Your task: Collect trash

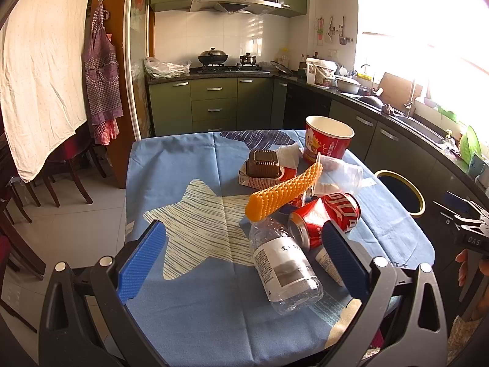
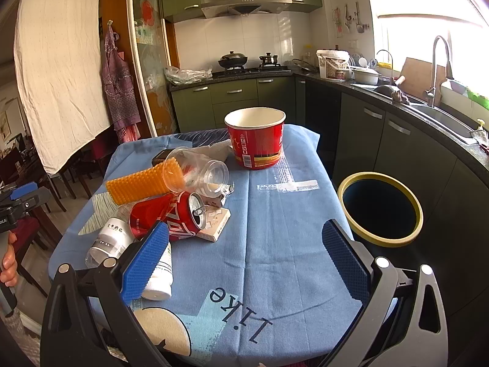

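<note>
A pile of trash lies on the blue tablecloth (image 1: 195, 312). It holds a clear plastic bottle (image 1: 284, 272), a crushed red can (image 1: 324, 217), an orange bumpy piece (image 1: 284, 191), a brown plastic tray (image 1: 264, 165), a clear cup (image 2: 198, 172) and a red paper bucket (image 1: 328, 142). My left gripper (image 1: 244, 253) is open above the table, the bottle between its fingers. My right gripper (image 2: 247, 257) is open over bare cloth (image 2: 275, 244), with the can (image 2: 171, 217) and a white bottle (image 2: 159, 275) by its left finger. A black bin with a yellow rim (image 2: 380, 209) stands right of the table.
Kitchen counters (image 2: 397, 91) with a sink and green cabinets run along the back and right. Wooden chairs (image 1: 70, 165) stand left of the table under a hanging white sheet. The bin also shows in the left wrist view (image 1: 403, 191).
</note>
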The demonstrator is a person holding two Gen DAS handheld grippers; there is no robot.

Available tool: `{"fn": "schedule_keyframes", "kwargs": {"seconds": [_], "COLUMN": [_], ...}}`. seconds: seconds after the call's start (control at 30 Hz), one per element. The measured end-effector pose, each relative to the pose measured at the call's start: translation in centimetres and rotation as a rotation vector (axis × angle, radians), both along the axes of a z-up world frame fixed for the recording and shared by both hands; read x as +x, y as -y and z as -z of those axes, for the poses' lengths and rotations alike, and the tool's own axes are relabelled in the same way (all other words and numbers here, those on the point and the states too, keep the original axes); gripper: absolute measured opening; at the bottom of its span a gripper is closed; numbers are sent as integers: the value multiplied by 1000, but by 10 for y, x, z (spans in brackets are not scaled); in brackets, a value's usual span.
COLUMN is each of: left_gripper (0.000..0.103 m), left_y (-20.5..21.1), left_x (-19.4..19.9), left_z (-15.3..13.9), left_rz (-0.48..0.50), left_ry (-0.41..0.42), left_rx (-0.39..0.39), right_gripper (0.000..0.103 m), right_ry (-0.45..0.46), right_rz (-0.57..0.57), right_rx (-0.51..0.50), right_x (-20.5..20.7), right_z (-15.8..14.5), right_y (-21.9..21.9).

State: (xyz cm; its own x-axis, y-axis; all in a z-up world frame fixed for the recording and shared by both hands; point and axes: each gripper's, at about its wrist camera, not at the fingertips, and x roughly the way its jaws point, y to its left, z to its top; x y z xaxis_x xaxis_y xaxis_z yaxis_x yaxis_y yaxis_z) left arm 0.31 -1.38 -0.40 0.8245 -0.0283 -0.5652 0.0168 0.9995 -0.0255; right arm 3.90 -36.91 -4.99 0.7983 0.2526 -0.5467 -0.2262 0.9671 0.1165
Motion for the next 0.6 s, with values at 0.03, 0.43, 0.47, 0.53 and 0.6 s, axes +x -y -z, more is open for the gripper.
{"fn": "schedule_keyframes", "kwargs": {"seconds": [0.03,0.43,0.47,0.53,0.6], "left_gripper": [97,97,97,97,97], "left_y": [0,1,1,1,0], "left_x": [0,1,1,4,12], "left_z": [1,4,4,5,6], "left_rz": [0,3,3,6,9], "left_ry": [-1,-4,-6,-13,-23], "left_rx": [-1,2,1,3,4], "right_gripper": [99,99,99,99,99], "right_ry": [-1,-5,-5,-12,-21], "right_rz": [-1,3,3,6,15], "right_rx": [1,8,14,25,28], "right_x": [0,2,3,6,11], "right_z": [0,2,3,2,1], "right_y": [0,1,2,5,10]}}
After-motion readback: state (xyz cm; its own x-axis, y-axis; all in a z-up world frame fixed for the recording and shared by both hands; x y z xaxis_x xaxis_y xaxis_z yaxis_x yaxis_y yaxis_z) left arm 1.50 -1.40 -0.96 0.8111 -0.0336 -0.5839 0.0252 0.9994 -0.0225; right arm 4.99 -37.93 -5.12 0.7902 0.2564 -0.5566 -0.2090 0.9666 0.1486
